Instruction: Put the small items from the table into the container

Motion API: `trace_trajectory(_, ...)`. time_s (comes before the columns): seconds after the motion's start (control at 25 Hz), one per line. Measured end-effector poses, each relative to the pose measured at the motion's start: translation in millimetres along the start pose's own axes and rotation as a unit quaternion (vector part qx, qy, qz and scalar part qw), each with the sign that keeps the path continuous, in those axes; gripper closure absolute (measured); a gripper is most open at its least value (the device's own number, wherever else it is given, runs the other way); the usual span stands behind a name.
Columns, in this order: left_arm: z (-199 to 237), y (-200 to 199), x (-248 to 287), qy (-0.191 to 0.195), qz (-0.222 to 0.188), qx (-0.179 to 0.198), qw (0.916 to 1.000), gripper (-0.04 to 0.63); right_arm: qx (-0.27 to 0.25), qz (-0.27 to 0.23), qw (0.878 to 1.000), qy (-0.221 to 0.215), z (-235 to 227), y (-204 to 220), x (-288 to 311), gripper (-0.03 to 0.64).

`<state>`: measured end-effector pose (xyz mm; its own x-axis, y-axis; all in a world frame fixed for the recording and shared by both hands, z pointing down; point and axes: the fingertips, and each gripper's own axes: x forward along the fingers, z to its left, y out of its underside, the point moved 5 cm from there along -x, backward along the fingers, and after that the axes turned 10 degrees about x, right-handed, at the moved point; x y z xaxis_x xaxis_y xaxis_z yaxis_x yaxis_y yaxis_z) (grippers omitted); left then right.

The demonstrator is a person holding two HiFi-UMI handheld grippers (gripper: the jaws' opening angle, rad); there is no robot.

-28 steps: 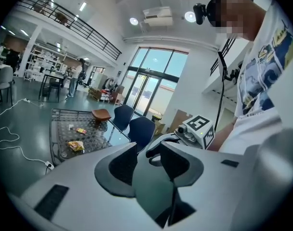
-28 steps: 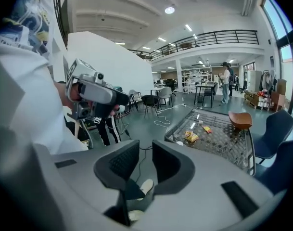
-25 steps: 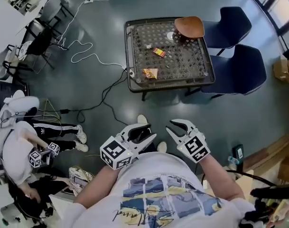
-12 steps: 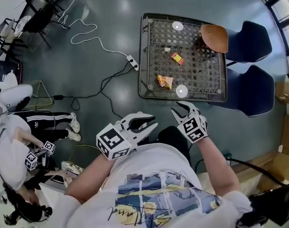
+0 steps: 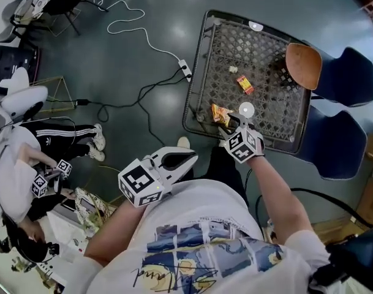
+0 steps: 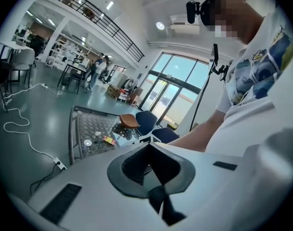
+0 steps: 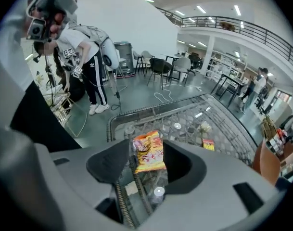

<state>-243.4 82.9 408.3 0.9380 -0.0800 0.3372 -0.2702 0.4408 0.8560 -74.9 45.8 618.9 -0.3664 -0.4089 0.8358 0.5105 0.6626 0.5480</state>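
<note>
My left tool point(image 5: 191, 158) is closed on nothing and hangs short of the worktop point(image 5: 197, 72), off its near edge. On the worktop's near edge lies the orange snack packet point(image 5: 220, 114). My right tool point(image 5: 231, 125) is over it, jaws opening, the packet framed between them but not gripped. Further in are a red-and-yellow packet point(image 5: 245, 84) and a small white item point(image 5: 233, 69). The brown container point(image 5: 304, 66) sits at the far right corner. I judge nothing is packed yet, so all three items remain.
</note>
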Motion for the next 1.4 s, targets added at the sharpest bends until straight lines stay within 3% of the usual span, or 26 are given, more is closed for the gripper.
trace_trajectory(0.16,5,-17,27,-0.041,-0.001,-0.025,0.9988,0.588,-0.044,0.029,0.998,-0.037,-18,12,33,0.402)
trace_trajectory(0.32,5,-33,52,-0.069,-0.007,-0.04,0.9968,0.588,-0.046,0.053,0.993,-0.096,-22,28,53,0.394)
trace_trajectory(0.48,4,-41,76,-0.086,-0.005,-0.04,0.9955,0.588,-0.048,0.048,0.988,-0.135,-26,31,50,0.416)
trace_trajectory(0.68,-1,-51,105,-0.095,-0.01,-0.045,0.9944,0.588,-0.025,0.008,0.989,-0.149,-47,27,21,0.442)
trace_trajectory(1.04,-7,-76,166,-0.081,-0.017,-0.023,0.9963,0.588,0.045,-0.067,0.994,-0.072,-161,27,-71,0.451)
trace_trajectory(1.4,-15,-100,193,-0.058,-0.016,-0.015,0.9981,0.588,0.136,-0.098,0.982,0.088,-340,57,-135,0.451)
